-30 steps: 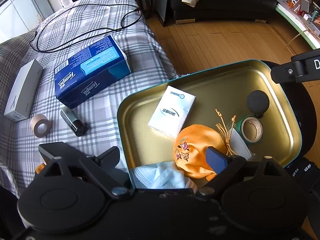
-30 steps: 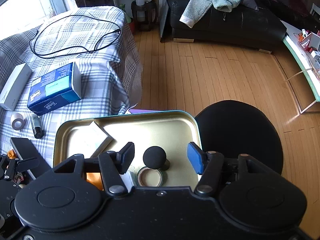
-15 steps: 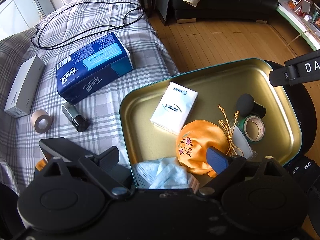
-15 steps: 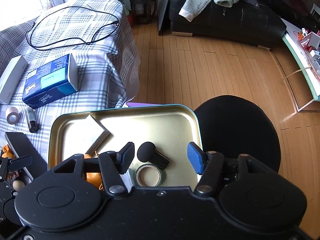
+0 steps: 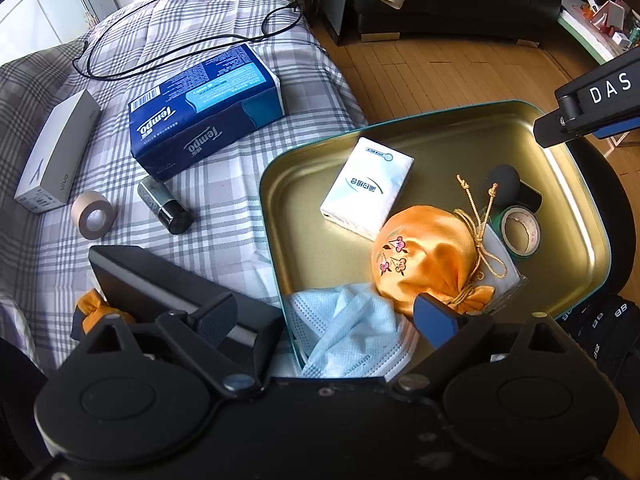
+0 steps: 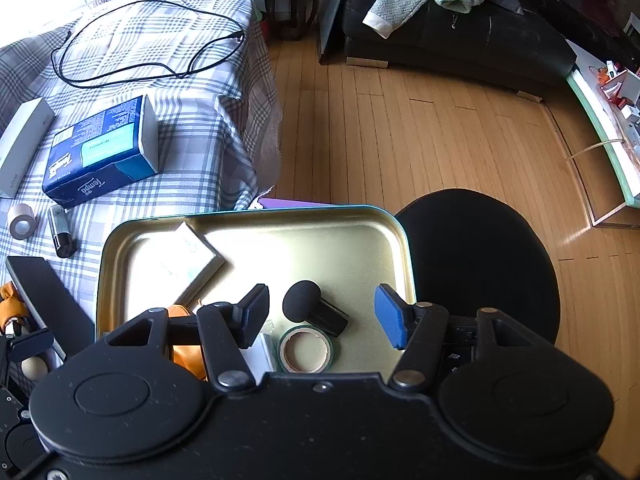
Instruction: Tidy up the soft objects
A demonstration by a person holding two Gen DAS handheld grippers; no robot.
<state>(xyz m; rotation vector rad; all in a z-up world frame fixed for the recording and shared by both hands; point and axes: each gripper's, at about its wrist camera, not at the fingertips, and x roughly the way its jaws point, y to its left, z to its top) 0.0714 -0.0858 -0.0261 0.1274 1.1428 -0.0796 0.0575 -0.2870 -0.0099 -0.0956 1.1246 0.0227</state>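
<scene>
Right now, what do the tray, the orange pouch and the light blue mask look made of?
Gold rectangular tray: looks like thin metal, brushed-glossy, given the bright glare and rolled teal rim.
Orange drawstring pouch: probably satin, with soft sheen, folds, embroidered flowers and gold cord.
Light blue face mask: seemingly nonwoven fabric, matte, with a dimpled texture and crumpled pleats.

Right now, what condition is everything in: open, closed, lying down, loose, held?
Gold tin: open, no lid on.
Orange pouch: drawstring pulled shut, lying in the tin.
Blue face mask: crumpled, draped over the tin's rim.
White tissue pack: flat in the tin.
Green tape roll: lying flat.
Left gripper: open, holding nothing.
Right gripper: open, holding nothing.
</scene>
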